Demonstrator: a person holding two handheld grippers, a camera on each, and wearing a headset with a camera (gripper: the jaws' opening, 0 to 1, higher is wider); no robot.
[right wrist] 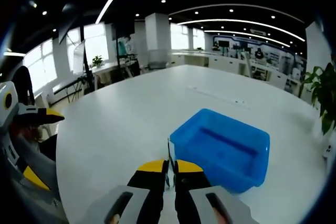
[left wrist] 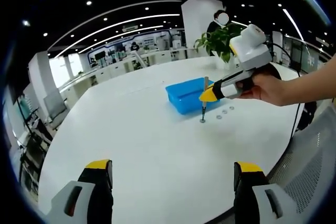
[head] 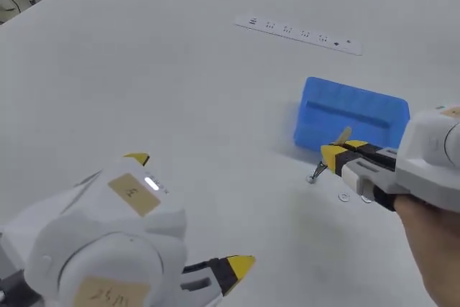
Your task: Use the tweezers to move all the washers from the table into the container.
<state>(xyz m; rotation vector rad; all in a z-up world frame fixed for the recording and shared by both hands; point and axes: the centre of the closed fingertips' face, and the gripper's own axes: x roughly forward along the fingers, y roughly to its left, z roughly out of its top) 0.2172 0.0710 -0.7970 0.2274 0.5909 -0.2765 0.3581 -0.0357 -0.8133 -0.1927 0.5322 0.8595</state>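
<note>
My right gripper (head: 335, 153) (right wrist: 169, 167) is shut on the grey tweezers (head: 319, 170) (left wrist: 203, 108), just in front of the blue container (head: 352, 116) (left wrist: 185, 96) (right wrist: 220, 148). The tweezers point down, and their tip meets the white table at a small washer (left wrist: 202, 121). Three more washers (head: 344, 196) (left wrist: 224, 111) lie on the table close to the right gripper, on its near side. My left gripper (head: 188, 211) (left wrist: 173, 174) is open with nothing between its jaws, far to the left of the container and well short of the washers.
A white power strip (head: 298, 34) lies on the table beyond the container. The wide white table (head: 180, 84) runs bare between the two grippers. A person's hand (head: 424, 249) holds the right gripper. A potted plant (left wrist: 215, 40) and office desks stand in the background.
</note>
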